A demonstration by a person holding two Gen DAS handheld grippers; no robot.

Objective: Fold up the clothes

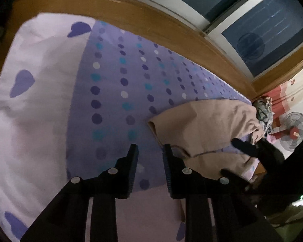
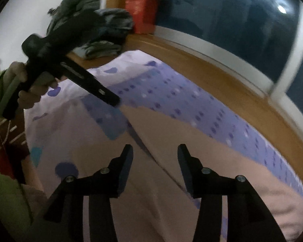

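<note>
- Two grippers hover over the bed: left gripper (image 1: pixel 149 151) with fingers slightly apart, right gripper (image 2: pixel 154 151) wider; neither grips anything.
- Beige garment (image 1: pixel 204 125) lies flat on the dotted sheet (image 1: pixel 119 76), right of the left gripper.
- Red box (image 2: pixel 141 13) on the far ledge; contents hidden.
- Dark clothes pile (image 2: pixel 86 10) is blurred.

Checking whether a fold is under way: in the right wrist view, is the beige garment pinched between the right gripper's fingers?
No. The right gripper has its fingers apart with nothing between them, above the beige garment.
</note>
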